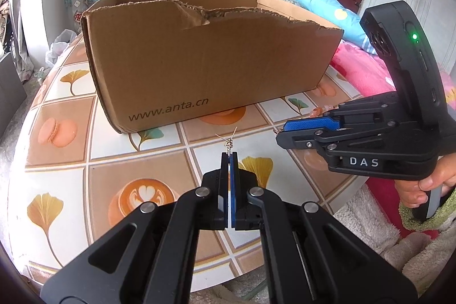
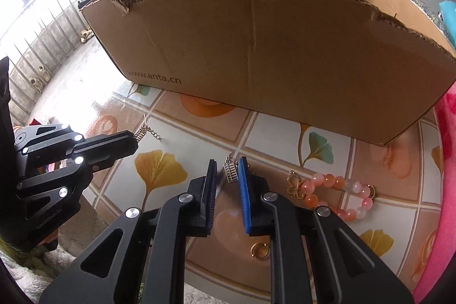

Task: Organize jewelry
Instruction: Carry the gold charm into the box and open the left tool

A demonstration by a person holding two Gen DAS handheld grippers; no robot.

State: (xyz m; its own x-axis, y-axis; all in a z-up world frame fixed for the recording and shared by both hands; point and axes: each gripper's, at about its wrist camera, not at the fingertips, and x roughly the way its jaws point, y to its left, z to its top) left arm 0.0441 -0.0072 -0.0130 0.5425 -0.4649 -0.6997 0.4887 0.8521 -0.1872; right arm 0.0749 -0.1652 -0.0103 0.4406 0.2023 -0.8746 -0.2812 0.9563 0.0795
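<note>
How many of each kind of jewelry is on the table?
Earrings: 2
Bracelet: 1
Ring: 1
Total: 4

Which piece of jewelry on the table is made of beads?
The pink and orange bracelet, lying right of the right gripper. The gold ring and small abacus earring are plain metal.

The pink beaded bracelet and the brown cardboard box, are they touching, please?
Apart. The right wrist view shows bare tablecloth between the pink beaded bracelet and the brown cardboard box.
</note>
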